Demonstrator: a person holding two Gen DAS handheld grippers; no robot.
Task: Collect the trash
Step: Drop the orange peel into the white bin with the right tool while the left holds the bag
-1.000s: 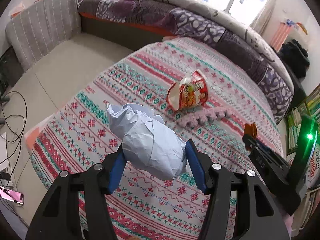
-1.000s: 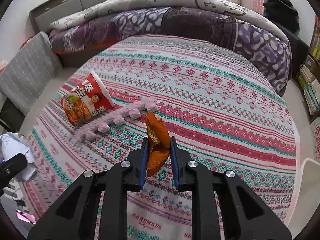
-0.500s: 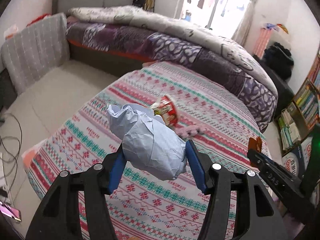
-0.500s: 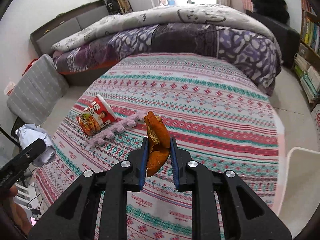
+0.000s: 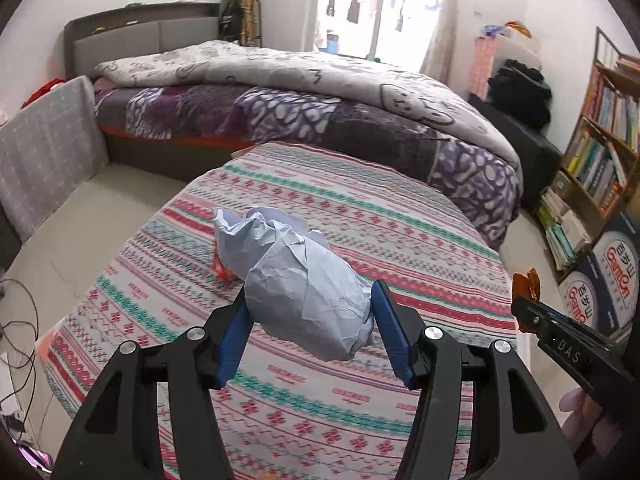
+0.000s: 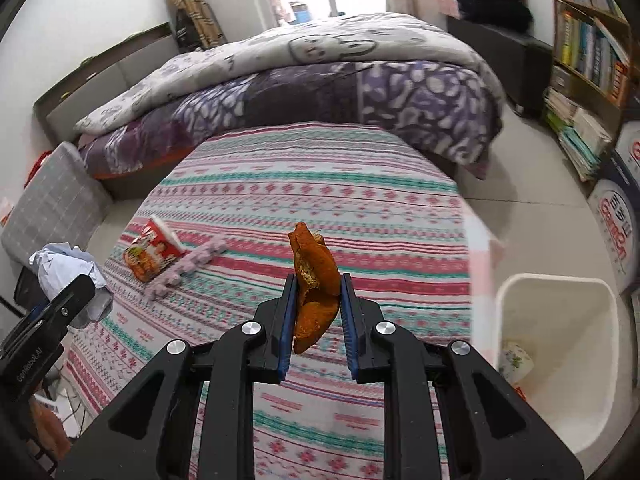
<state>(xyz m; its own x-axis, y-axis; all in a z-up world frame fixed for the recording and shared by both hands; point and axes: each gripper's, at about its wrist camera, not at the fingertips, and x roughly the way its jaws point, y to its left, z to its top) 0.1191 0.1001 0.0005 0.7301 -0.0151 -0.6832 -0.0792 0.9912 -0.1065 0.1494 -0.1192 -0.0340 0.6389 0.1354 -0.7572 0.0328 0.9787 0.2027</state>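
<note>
Left gripper (image 5: 310, 320) pinched paper wad (image 5: 304, 292) across its middle: light, crushable, firm squeeze enough. Right gripper (image 6: 318, 312) clamped peel (image 6: 312, 284): light, leathery, likely slick. Both hung above table (image 6: 360, 208). Bin (image 6: 560, 360) just right. Wrapper (image 6: 152, 252) lay farther off: flimsy, best nipped at edge.

Orange peel (image 6: 311, 280) clamped in right hand-held gripper (image 6: 316, 304) above patterned tablecloth (image 6: 304, 200), white bin (image 6: 560, 356) alongside
</note>
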